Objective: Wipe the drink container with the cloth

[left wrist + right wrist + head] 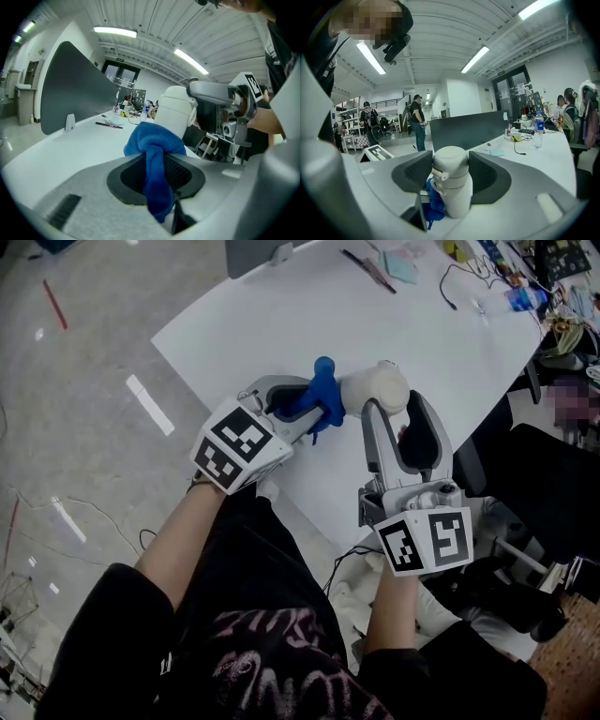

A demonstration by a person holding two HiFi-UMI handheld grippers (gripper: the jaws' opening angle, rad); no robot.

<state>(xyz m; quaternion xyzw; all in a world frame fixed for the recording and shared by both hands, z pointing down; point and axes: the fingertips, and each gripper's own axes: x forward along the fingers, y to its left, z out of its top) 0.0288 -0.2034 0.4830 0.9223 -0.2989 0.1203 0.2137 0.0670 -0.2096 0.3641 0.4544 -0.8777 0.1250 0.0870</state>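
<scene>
Left gripper (317, 409), right gripper (397, 405): jaws clamped.

The head view is bright and flat, lit from overhead. The white table (281, 324) glares almost featureless, small glints dot the floor (84, 381) at left, and the lower frame sinks into the person's dark clothing (253, 596). Over to the left gripper view: heavy fisheye, black corners, ceiling light strips (115, 31) burning white at upper left. The blue cloth (157, 154) reads crisp, the near foreground soft. The right gripper view bends the same way, its strips blown out up top, the drink container (451, 183) pale and low in contrast.
</scene>
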